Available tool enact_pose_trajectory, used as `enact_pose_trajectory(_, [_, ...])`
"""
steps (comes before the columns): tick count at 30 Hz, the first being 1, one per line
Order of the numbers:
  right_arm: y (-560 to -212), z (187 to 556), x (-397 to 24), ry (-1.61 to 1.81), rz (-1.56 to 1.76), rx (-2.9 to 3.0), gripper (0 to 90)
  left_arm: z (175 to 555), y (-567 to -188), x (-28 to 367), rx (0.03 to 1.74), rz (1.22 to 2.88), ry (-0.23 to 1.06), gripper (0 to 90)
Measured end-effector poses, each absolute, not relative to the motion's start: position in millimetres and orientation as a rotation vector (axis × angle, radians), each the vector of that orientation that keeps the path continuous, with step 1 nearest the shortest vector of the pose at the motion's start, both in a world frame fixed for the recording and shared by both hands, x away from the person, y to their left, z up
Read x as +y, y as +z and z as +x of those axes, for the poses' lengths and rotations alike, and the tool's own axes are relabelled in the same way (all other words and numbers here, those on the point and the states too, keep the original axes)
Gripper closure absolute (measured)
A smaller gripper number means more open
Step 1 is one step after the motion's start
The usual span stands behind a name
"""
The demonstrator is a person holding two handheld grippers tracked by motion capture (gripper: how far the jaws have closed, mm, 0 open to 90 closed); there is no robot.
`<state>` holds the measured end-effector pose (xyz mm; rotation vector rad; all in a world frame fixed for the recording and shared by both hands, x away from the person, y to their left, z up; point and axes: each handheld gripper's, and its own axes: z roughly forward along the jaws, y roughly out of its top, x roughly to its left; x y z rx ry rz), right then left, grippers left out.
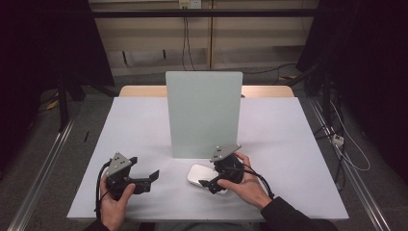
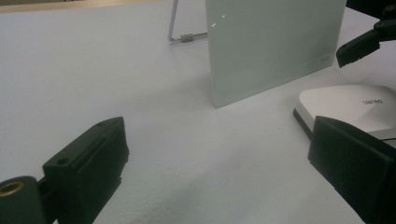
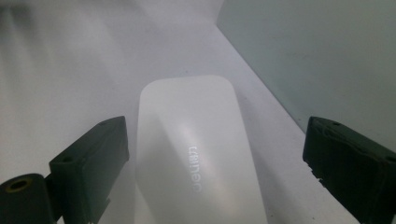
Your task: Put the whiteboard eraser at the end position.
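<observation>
A flat white mouse (image 1: 198, 174) with a grey logo lies on the table in front of an upright pale green panel (image 1: 203, 113). My right gripper (image 1: 209, 180) hovers over the mouse's near right part, held in a hand. In the right gripper view the mouse (image 3: 196, 154) lies between the wide-apart jaws of the right gripper (image 3: 215, 135), which is open and not touching it. My left gripper (image 1: 151, 180) is to the mouse's left, open, pointing right. In the left gripper view the left gripper (image 2: 219, 140) has bare table between its jaws, with the mouse (image 2: 345, 105) beyond its right jaw.
The table (image 1: 134, 130) has a pale lavender-white cover. The panel leans on a wire stand (image 2: 180, 36) at its back. A wooden strip (image 1: 142, 91) edges the table's far side. Cables (image 1: 344, 144) and metal rails run along the floor at both sides.
</observation>
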<state>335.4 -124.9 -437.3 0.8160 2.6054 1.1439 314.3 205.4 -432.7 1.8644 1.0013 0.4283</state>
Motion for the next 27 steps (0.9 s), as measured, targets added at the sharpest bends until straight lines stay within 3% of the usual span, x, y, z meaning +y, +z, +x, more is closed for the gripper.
enact_pose_trajectory(27, [-423.9, 334.2, -168.6, 1.254, 1.106, 2.241, 7.4, 313.2, -431.7, 207.9, 1.000, 1.847, 0.432, 4.7])
